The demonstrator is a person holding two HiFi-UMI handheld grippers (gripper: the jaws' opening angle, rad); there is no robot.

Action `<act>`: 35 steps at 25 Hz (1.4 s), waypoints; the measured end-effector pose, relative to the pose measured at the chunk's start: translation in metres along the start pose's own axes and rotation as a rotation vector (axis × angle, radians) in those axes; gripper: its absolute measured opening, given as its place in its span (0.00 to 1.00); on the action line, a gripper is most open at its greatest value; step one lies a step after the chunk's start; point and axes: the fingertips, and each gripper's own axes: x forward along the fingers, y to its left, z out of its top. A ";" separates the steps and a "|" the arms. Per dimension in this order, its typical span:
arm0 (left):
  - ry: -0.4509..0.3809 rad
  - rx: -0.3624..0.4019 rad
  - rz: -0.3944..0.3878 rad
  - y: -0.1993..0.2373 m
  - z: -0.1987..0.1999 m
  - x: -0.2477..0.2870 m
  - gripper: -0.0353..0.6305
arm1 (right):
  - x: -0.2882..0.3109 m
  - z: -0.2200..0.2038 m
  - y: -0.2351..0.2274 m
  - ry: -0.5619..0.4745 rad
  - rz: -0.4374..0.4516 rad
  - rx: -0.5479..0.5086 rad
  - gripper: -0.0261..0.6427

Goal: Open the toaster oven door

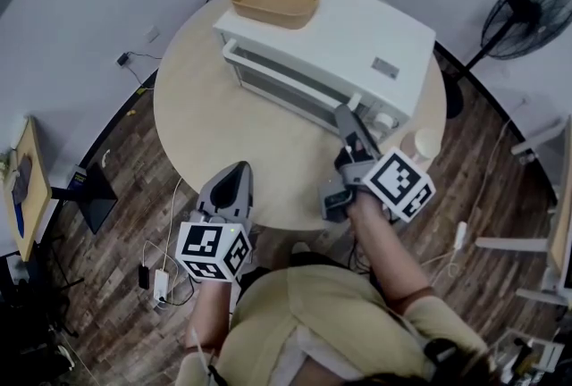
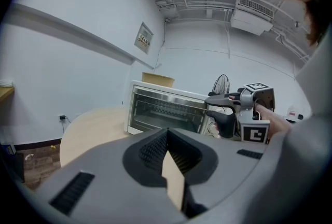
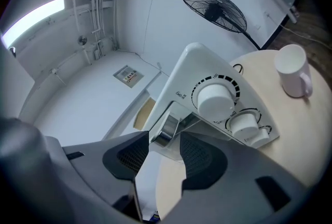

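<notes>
Round worktop (image 1: 206, 125). White toaster oven (image 1: 357, 45), far centre, door (image 1: 286, 85) shut. Floor fan (image 1: 527, 9), far right. Tan tray (image 1: 273, 0) atop oven. Right tool (image 1: 345, 113), released, jaws apart astride the door handle (image 3: 167, 127), right end. Left tool (image 1: 234, 172), clenched empty, near edge. White cup (image 1: 426, 143) right of oven, beside right tool.
</notes>
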 end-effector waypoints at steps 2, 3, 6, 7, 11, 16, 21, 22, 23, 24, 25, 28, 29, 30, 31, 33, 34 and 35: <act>0.004 -0.001 0.004 0.001 -0.001 0.001 0.06 | 0.003 0.000 -0.001 0.002 0.008 0.030 0.29; 0.005 -0.002 0.006 0.001 -0.001 0.002 0.06 | 0.005 0.000 -0.001 0.005 0.012 0.040 0.29; 0.009 -0.006 0.009 0.003 -0.002 0.001 0.06 | 0.009 0.002 0.003 -0.003 0.041 0.064 0.29; 0.011 -0.007 0.011 0.004 -0.003 0.001 0.06 | 0.009 0.003 0.004 -0.006 0.044 0.072 0.29; 0.021 -0.016 0.016 0.009 -0.007 0.000 0.06 | 0.010 0.002 0.004 -0.005 0.032 0.047 0.28; 0.025 -0.018 0.004 0.015 -0.008 -0.003 0.06 | 0.009 0.000 0.001 -0.033 0.005 0.043 0.27; 0.022 -0.015 -0.022 0.020 -0.005 -0.008 0.06 | 0.009 0.000 0.003 -0.058 0.009 0.010 0.27; 0.021 -0.013 -0.027 0.020 -0.004 -0.010 0.06 | 0.009 0.000 0.004 -0.062 0.016 0.012 0.27; 0.020 -0.010 -0.032 0.021 -0.003 -0.011 0.06 | 0.009 0.000 0.004 -0.066 0.017 0.014 0.27; 0.018 -0.007 -0.035 0.022 -0.002 -0.013 0.06 | 0.008 0.000 0.003 -0.069 0.011 0.016 0.26; 0.018 -0.005 -0.037 0.024 -0.001 -0.014 0.06 | 0.008 0.001 0.001 -0.074 0.005 0.017 0.26; 0.021 -0.005 -0.033 0.031 -0.002 -0.022 0.06 | 0.009 0.001 0.000 -0.084 0.014 0.025 0.25; 0.022 -0.006 -0.030 0.034 -0.002 -0.024 0.06 | 0.008 0.000 0.000 -0.084 0.015 0.029 0.25; 0.023 -0.006 -0.029 0.035 -0.003 -0.027 0.06 | 0.007 -0.002 0.000 -0.083 0.017 0.032 0.25; 0.024 -0.005 -0.029 0.036 -0.003 -0.029 0.06 | 0.006 -0.004 0.002 -0.082 0.021 0.033 0.25; 0.023 -0.001 -0.032 0.037 -0.003 -0.033 0.06 | 0.003 -0.009 0.005 -0.082 0.036 0.027 0.25; 0.022 0.001 -0.034 0.037 -0.003 -0.034 0.06 | 0.002 -0.011 0.006 -0.081 0.041 0.022 0.25; 0.021 0.002 -0.037 0.036 -0.003 -0.034 0.06 | 0.002 -0.012 0.006 -0.080 0.044 0.017 0.25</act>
